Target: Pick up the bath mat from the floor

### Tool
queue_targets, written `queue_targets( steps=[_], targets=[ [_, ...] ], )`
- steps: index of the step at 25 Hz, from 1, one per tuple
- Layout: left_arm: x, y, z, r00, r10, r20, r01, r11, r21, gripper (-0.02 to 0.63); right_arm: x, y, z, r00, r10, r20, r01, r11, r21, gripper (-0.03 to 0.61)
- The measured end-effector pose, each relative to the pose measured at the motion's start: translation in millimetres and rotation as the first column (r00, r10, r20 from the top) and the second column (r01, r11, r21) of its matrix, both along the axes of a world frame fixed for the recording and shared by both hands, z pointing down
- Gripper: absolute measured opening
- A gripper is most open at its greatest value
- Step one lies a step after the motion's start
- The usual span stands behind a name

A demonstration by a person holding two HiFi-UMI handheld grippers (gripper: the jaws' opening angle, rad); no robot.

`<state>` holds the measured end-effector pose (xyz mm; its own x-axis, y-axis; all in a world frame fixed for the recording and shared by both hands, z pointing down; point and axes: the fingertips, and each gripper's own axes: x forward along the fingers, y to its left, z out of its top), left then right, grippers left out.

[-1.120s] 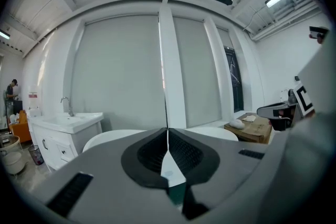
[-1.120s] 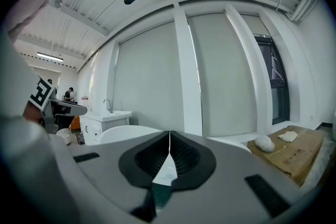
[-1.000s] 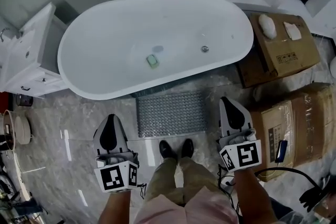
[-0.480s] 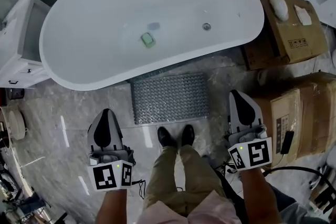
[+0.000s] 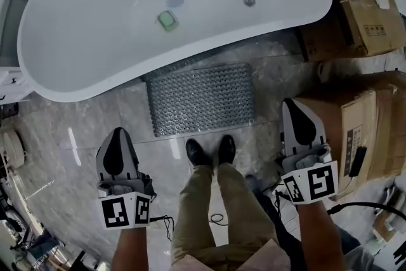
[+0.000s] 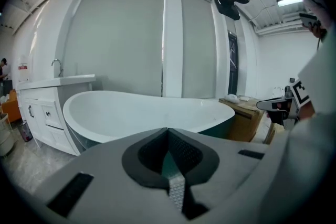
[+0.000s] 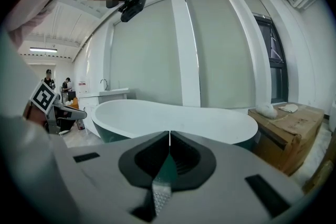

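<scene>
Mat [image 5: 202, 98] flat before your shoes [image 5: 198, 153] — left gripper [image 5: 116, 134] and right gripper [image 5: 294, 105] both closed, empty — open them, bend, pinch the near edge

Bathroom showroom: freestanding bathtub [image 5: 95, 28], vanity [image 6: 47, 107] (cardboard boxes [image 5: 365, 6] alongside).

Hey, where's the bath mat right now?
In the head view the bath mat lies flat on the floor at centre, beside the bathtub and just ahead of the person's shoes.
</scene>
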<state>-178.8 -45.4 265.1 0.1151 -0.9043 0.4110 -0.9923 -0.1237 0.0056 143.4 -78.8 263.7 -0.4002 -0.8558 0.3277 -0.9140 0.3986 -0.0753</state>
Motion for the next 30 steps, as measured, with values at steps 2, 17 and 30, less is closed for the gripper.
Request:
queue_targets(
  steps=[2, 17, 30],
  targets=[
    [-0.2, 1.1, 20.5, 1.000, 0.004, 0.001, -0.003, 1.000, -0.014, 0.025, 2.4, 1.6, 18.6, 1.000, 0.001, -0.005, -0.001, 1.000, -0.008, 0.018],
    [-21.1, 11.6, 161.1, 1.000, 0.009, 0.018, -0.008, 0.998, -0.064, 0.025, 16.0, 24.8, 159.8, 0.999, 0.040, -0.005, -0.040, 0.998, -0.058, 0.018],
    [-50.1, 22.7, 279.2, 1.000, 0.002, 0.011, 0.000, 0.994, -0.105, 0.025, 24.1, 33.8, 274.7, 0.998, 0.052, -0.035, -0.056, 0.994, -0.093, 0.018]
  ],
)
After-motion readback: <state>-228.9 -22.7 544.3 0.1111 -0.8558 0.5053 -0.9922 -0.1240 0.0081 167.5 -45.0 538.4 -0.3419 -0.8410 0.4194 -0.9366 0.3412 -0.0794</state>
